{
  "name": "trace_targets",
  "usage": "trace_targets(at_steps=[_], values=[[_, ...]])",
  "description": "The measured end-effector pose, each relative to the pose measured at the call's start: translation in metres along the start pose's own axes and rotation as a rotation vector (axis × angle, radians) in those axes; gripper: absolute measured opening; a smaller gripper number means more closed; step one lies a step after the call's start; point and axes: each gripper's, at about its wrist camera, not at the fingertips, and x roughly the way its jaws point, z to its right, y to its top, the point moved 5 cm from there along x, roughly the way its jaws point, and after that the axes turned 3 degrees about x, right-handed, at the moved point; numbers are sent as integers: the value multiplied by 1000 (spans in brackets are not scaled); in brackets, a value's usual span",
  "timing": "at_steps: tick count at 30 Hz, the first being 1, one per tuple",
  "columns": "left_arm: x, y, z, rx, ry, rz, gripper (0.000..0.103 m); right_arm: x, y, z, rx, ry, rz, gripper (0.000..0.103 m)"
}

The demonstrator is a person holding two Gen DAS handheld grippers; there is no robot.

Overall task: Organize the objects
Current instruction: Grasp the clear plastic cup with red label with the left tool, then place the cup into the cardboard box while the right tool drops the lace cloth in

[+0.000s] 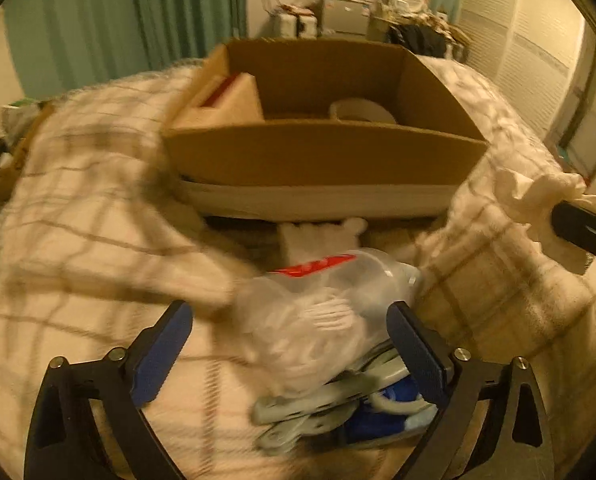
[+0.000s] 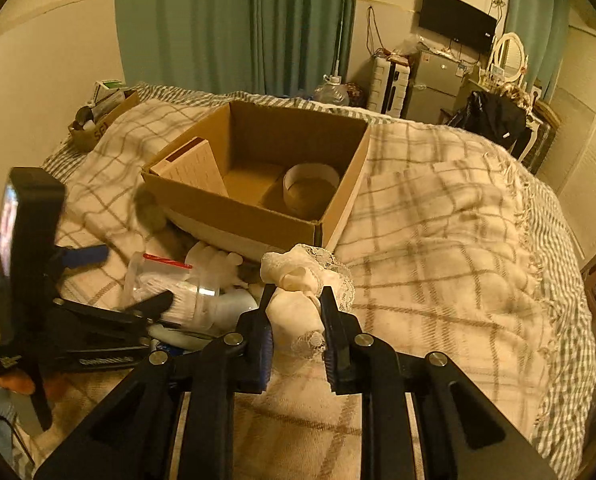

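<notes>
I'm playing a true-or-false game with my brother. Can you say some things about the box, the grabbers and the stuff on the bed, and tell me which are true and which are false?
1. The right gripper is squeezing a lacy white cloth. True.
2. The cardboard box is closed with a lid. False: it is open on top.
3. A roll of tape lies inside the box. True.
4. The left gripper is shut tight. False: its fingers are spread wide around a clear plastic bag.
5. The box sits on a checked blanket. True.
6. The curtains are red. False: they are green.
</notes>
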Motion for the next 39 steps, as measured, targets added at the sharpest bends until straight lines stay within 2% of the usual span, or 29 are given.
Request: trace_targets(at_steps=[1,3,6,10,15,21,25,30,35,39], values=[[4,0,3,-2,-25,-14,91,3,-1,2,9,6,-2,19],[21,-1,9,-12,-99,-83,90,8,-2,4,17,18,-11,19],[33,-1,16,-6,-133,-116,87,13,-5,8,34,32,-20,19],[33,0,29,9,-188,-110,68,14,-8,10,49,34,-27,19],[19,-4,31,13,-146,-69,65,9,-10,10,48,19,-19,19],[-22,-7,30,6,-82,2,64,-8,-9,9,42,0,17,19],[-59,-1,29,-2,-57,96,63,-24,-8,3,26,-8,39,19],[-108,22,22,8,-14,218,63,-56,0,-7,0,-24,88,19],[-147,38,14,12,-15,289,63,-98,16,-18,-35,-45,156,19],[-180,49,8,38,24,352,63,-132,38,-27,-64,-48,224,19]])
